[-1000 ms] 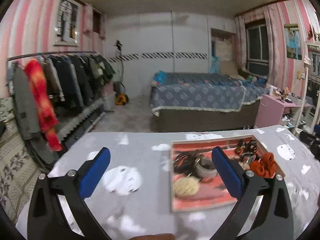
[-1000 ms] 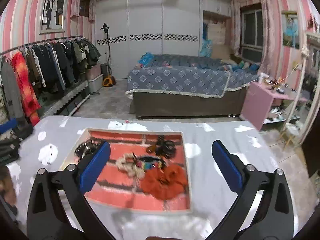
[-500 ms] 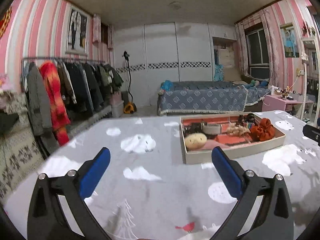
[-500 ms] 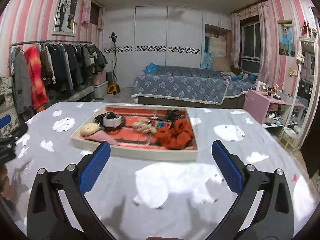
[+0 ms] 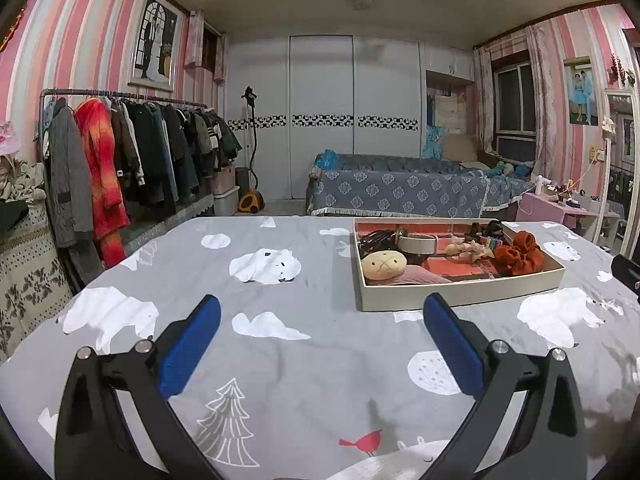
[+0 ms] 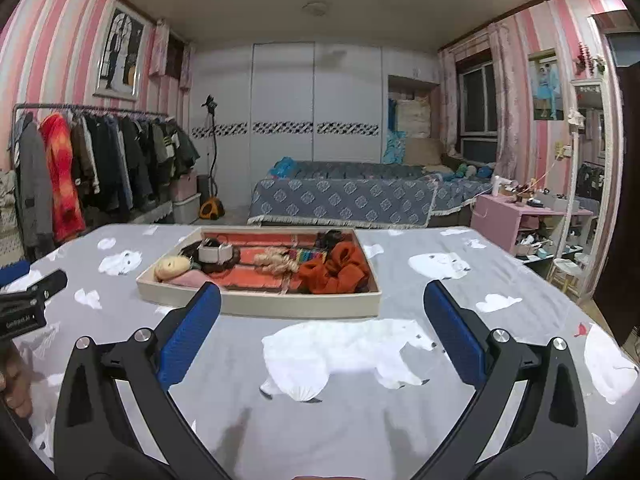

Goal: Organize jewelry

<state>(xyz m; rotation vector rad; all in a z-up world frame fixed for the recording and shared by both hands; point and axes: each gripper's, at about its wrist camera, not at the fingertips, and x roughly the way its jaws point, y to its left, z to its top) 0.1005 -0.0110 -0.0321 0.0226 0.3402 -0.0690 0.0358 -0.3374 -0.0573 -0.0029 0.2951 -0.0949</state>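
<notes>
Nearest in the left wrist view, the left gripper hangs low over a grey cloth printed with white bears, its blue fingers spread wide apart with nothing between them. The right gripper sits the same way in its own view, blue fingers wide apart and empty, above a large polar bear print.

Beyond both grippers a shallow cream tray with a red lining rests on the cloth; it lies ahead and to the right of the left gripper, and ahead and slightly left of the right one. Inside it lie a round yellow cushion-like piece, a white band on dark tangled items, a pale beaded piece, a small rainbow-coloured item and an orange scrunchie.

Farther back stand a clothes rack, a bed with a blue cover and white wardrobe doors.
</notes>
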